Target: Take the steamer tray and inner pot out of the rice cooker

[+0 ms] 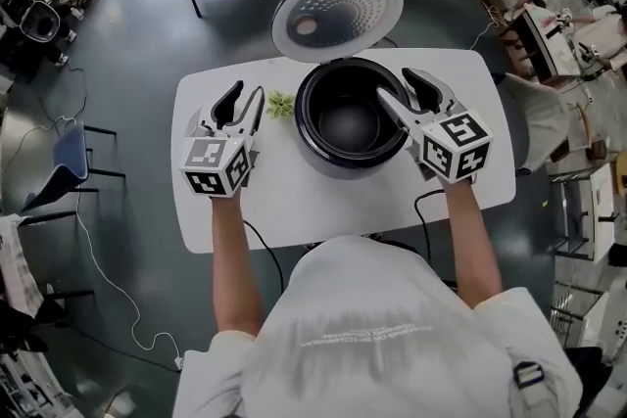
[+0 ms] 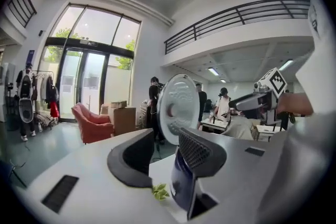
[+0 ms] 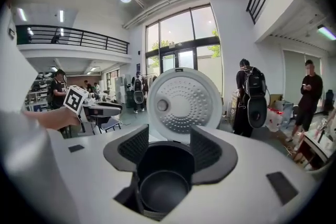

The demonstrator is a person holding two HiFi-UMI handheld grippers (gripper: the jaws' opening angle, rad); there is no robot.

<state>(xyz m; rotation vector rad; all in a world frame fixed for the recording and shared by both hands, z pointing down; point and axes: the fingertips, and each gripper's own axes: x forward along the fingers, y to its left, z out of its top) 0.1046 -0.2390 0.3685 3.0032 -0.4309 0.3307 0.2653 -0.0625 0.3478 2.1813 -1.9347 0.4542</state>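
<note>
Well, the person stands at the near side of the white table (image 1: 294, 210) with a gripper in each hand, both pointed away across it. The rice cooker (image 1: 338, 169) sits at the middle of the far half, its lid (image 1: 338, 15) swung up and back, and the dark inner pot (image 1: 348, 122) sits down inside the body.

The left gripper (image 1: 247, 93) is held over the table to the left of the cooker, clear of it. Its jaws stand moderately apart and nothing is between the pads; through the gap you see only the cooker's side and the raised lid beyond. A small green leafy sprig (image 1: 281, 104) lies on the table between this gripper and the cooker, just beside the cooker's left wall.

The right gripper (image 1: 395, 83) hangs over the cooker's right rim, its tips reaching in above the opening. Its jaws are also apart, fairly wide, with nothing gripped: its own view looks between the ribbed pads straight down into the pot, and the pads do not press on the rim or the pot.

A black cable (image 1: 419, 201) runs off the near edge on the right.
</note>
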